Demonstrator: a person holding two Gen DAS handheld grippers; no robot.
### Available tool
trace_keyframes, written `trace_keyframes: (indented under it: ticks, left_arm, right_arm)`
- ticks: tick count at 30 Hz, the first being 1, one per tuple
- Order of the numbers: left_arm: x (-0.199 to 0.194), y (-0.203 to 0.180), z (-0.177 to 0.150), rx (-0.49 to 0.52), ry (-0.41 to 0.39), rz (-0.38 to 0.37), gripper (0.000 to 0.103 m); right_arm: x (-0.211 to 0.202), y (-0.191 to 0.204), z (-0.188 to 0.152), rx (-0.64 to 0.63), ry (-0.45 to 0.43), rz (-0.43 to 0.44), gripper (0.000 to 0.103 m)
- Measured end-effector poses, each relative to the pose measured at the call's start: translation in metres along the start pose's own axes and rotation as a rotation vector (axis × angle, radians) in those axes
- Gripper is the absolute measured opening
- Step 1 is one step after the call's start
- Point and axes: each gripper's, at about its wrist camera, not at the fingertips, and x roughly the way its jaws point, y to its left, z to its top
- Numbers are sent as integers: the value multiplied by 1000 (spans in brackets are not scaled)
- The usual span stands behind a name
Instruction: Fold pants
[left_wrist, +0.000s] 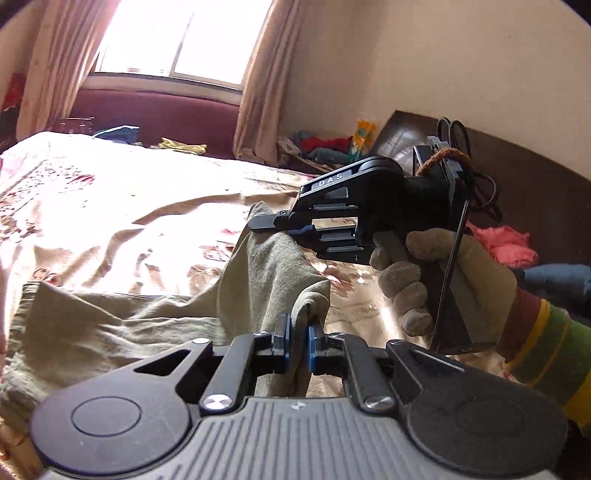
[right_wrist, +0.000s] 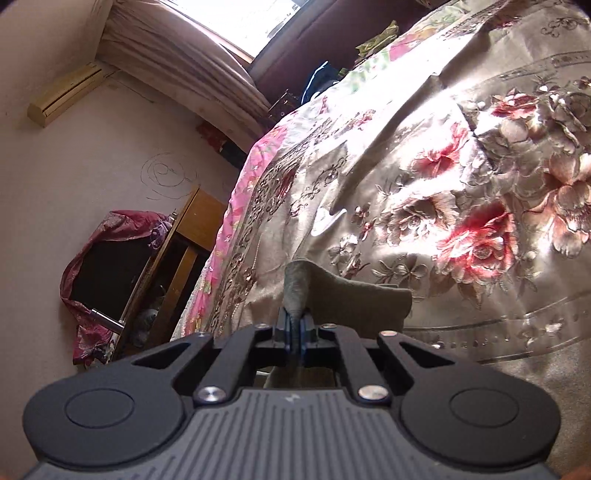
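From my remote seat, both grippers had hold of the pants, an olive-green pair spread across a floral bedspread in a sunlit bedroom. The left gripper was clamped on a bunched fold of the fabric, its blue pads pressed into the cloth from either side, and the material rose in a ridge from the bed up to that pinch. The rest of the garment trailed off to the left of that view, lying rumpled on the cover.

In the left wrist view I also saw the right gripper, held in a gloved hand with a striped sleeve behind it. Its fingers were drawn tight together on another raised edge of the same pants, just beyond the left one's hold, with the fabric stretched between the two grips.

The right wrist view confirmed it: the right gripper had its pads closed on a thin upright flap of grey-green cloth, and a corner of the pants hung beside it above the bedspread, which filled most of that tilted picture.

A bright window with beige curtains stood past the foot of the bed. Loose clothes lay heaped near a dark headboard, and a covered television sat against the far wall.
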Motion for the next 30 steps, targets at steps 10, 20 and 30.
trace_keyframes:
  ticks: [10, 20, 30]
  left_arm:
    - [-49, 112, -13, -268, -96, 204, 22]
    - [-65, 173, -38, -442, -70, 247, 22]
    - [-74, 202, -60, -485, 41, 334, 29]
  right_arm:
    - [142, 86, -34, -150, 212, -18, 6]
    - [210, 109, -81, -243, 295, -123, 8]
    - [210, 125, -84, -318, 248, -152, 28]
